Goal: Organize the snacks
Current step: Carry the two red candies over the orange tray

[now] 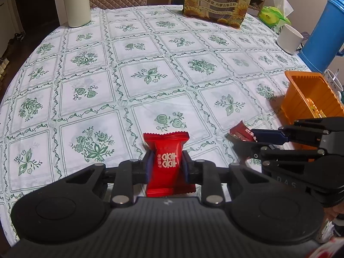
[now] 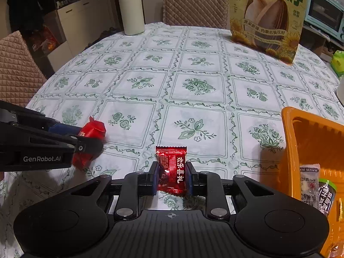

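Note:
My left gripper [image 1: 167,164] is shut on a bright red candy packet [image 1: 166,150] with a white double-happiness mark, held just above the tablecloth. From the right wrist view the same left gripper [image 2: 90,138] comes in from the left with that red packet [image 2: 92,131] between its fingers. My right gripper [image 2: 171,177] is shut on a darker, shiny red candy packet [image 2: 172,167] with white characters. In the left wrist view the right gripper [image 1: 243,138] reaches in from the right, its dark red packet [image 1: 243,132] pinched at the tips. An orange basket [image 2: 288,133] stands at the right.
The orange basket [image 1: 301,99] holds several wrapped snacks [image 2: 309,185]. A big sunflower-seed bag [image 2: 266,15] stands at the far side, a white bottle [image 2: 131,8] at the far left. A white cup [image 1: 289,38], blue jug [image 1: 322,32] and tissue pack [image 1: 273,15] crowd the right edge.

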